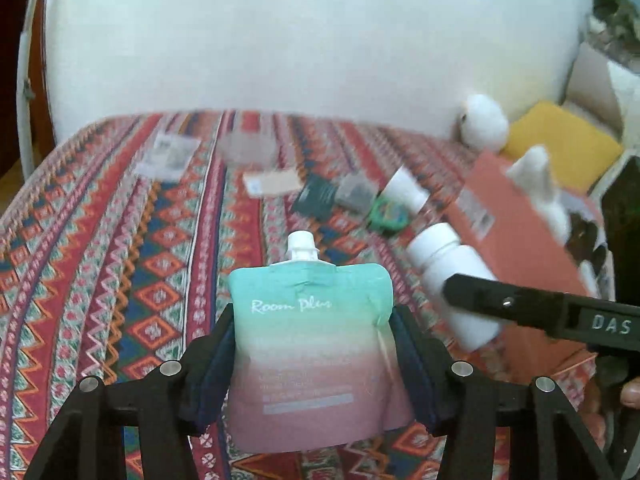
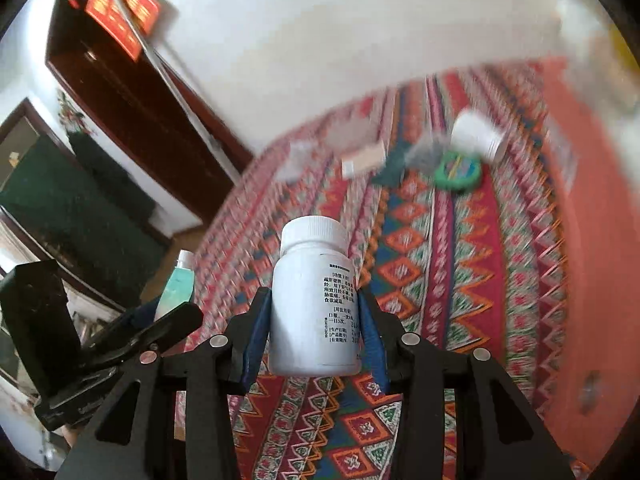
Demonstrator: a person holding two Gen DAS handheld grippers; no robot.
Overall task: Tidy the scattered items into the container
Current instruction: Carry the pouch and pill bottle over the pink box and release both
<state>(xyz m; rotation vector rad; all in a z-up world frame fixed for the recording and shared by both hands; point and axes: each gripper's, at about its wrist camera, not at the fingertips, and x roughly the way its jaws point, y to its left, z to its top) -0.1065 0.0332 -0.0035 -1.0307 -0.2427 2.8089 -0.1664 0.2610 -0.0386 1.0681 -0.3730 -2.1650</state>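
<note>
We cannot read the small print on the lower half of the spout pouch (image 1: 316, 344), and its bottom corners sit hidden behind the left gripper's (image 1: 312, 364) pads. Beyond the pouch, the packets (image 1: 168, 156) and flat box (image 1: 272, 183) on the patterned cloth (image 1: 120, 240) smear into blur. To the pouch's right, the orange box (image 1: 516, 216) runs blurred behind the right gripper (image 2: 316, 332). The white bottle's (image 2: 316, 300) label wraps out of sight, so we read only part.
</note>
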